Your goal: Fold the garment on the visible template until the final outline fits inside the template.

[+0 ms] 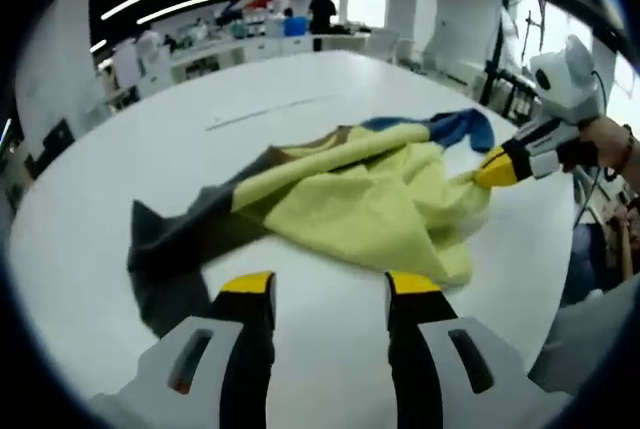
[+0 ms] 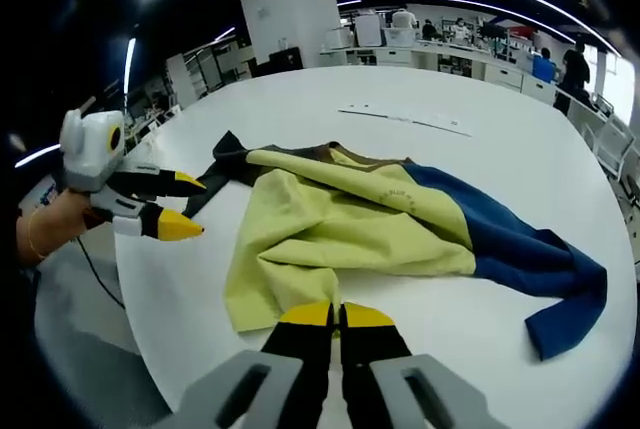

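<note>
A crumpled garment [image 1: 350,199] lies on the round white table [image 1: 150,139]. It has a yellow body, a blue sleeve [image 2: 520,249], a dark grey sleeve [image 1: 170,249] and a brown collar. In the left gripper view my left gripper [image 1: 330,289] is open just short of the garment's near edge, with nothing between its jaws. My right gripper [image 1: 490,171] comes in from the right and pinches the yellow cloth. In the right gripper view the right gripper [image 2: 338,315] is shut on the yellow hem [image 2: 285,294]. The left gripper [image 2: 185,205] hangs open at the left, apart from the garment [image 2: 340,224].
Thin pale marks [image 2: 405,117] lie on the table beyond the garment. The table edge [image 2: 150,349] curves close on my right gripper's near left. A hand [image 1: 600,144] holds the right gripper. Desks and people [image 1: 322,11] stand far behind.
</note>
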A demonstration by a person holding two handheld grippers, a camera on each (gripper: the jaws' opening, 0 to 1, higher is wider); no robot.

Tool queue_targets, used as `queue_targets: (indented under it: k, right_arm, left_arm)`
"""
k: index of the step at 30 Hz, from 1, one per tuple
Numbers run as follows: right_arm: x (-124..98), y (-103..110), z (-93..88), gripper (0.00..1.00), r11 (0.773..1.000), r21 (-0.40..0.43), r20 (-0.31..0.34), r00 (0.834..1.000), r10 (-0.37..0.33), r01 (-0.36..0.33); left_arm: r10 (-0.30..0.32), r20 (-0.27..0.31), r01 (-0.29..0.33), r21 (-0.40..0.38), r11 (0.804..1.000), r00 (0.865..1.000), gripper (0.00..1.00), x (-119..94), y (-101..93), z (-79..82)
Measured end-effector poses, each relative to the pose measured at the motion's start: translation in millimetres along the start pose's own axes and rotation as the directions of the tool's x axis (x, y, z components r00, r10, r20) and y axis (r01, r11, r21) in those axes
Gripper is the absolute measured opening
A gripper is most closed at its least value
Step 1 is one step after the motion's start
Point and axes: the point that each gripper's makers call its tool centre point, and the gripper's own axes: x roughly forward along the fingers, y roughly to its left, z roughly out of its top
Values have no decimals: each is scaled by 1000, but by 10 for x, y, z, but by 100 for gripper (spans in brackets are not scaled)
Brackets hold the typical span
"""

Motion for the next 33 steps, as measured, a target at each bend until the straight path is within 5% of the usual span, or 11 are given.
queue_targets:
  k: [9,17,23,29,33]
  right_arm:
    - [31,2,-76,0,1000,-16,-14,1000,-6,5]
    - [5,18,-80,0,1000,-11,-7,1000,3,-3]
    - [-14,32,-70,0,1000,-8,4,1000,8,-8]
    - [-14,24,-88,0,1000,10,8,1000,8,-8]
    - [-16,31,-83,0,1000,9,12,1000,7,-7]
  left_arm:
    - [-34,-13,34,-44,998,999,45,138,-356,20]
    - [-68,-50,67,-22,997,996,33,294,-710,-63]
    - [-47,-80,39,-104,994,996,19,417,-684,-162]
    - [-49,-95,39,-102,994,994,0,466,-629,-191]
    - [-71,-93,62,-100,993,993,0,469,-630,-183]
